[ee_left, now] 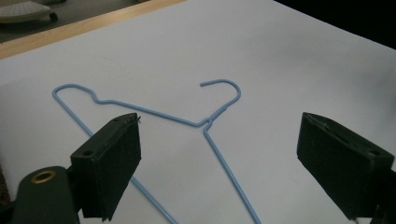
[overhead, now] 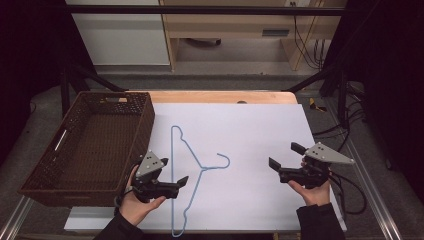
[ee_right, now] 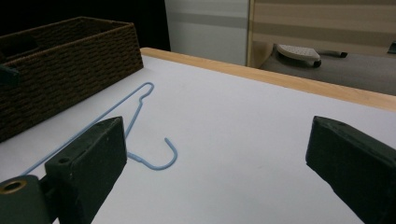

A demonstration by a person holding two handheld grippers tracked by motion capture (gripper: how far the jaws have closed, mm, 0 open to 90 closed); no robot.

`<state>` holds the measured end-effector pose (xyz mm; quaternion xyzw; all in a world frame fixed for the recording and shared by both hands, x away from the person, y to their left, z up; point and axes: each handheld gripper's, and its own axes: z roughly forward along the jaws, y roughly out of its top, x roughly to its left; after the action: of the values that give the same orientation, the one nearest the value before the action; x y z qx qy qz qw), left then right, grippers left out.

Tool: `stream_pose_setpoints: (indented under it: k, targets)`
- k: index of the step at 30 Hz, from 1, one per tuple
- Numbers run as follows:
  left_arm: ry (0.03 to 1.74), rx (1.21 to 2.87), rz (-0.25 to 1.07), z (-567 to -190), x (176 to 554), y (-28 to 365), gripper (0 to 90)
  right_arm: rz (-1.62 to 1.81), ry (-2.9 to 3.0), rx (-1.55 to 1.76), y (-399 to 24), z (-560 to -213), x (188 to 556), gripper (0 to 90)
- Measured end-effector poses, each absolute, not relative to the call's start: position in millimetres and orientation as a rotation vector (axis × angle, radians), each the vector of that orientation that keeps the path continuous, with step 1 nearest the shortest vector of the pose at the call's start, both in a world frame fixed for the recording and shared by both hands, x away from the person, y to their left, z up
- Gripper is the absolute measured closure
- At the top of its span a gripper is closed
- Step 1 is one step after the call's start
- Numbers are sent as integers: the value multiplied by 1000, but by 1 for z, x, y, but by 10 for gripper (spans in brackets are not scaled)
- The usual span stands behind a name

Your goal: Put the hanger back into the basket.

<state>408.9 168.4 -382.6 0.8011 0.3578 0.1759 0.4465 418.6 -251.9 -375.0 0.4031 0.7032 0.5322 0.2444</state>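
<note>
A light blue wire coat hanger (overhead: 186, 170) lies flat on the white sheet (overhead: 250, 150) that covers the wooden surface (overhead: 220, 96), left of centre, its long straight bar running away from the person and its hook (overhead: 222, 161) curling out toward the middle of the sheet. The left claw (overhead: 171, 175) is held in the person's left hand (overhead: 137, 202) at the near left, its jaws spread wide apart and holding nothing; in the high view the jaw tips sit right at the hanger's straight bar, and in the left gripper view the hanger (ee_left: 187, 121) lies between and just beyond the two black jaws, its neck and hook centred ahead of them. Whether a jaw touches the wire cannot be told. The right claw (overhead: 284, 156) is held in the right hand (overhead: 312, 190) at the near right, well apart from the hanger, jaws likewise spread wide and empty, pointing toward the hook; in the right gripper view the hook (ee_right: 166, 154) lies on the sheet ahead of the left-hand jaw. A dark brown woven basket (overhead: 80, 145) stands at the left edge of the surface, just beside the hanger's far end, its rim near the left hand.
</note>
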Motion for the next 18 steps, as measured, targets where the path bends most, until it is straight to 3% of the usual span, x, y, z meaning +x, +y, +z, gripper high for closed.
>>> stream_pose_setpoints:
  k: [18]
  targets:
    - [994,2109,408,-420,429,133,195,1437,1944,1101,-246,-378,420,59]
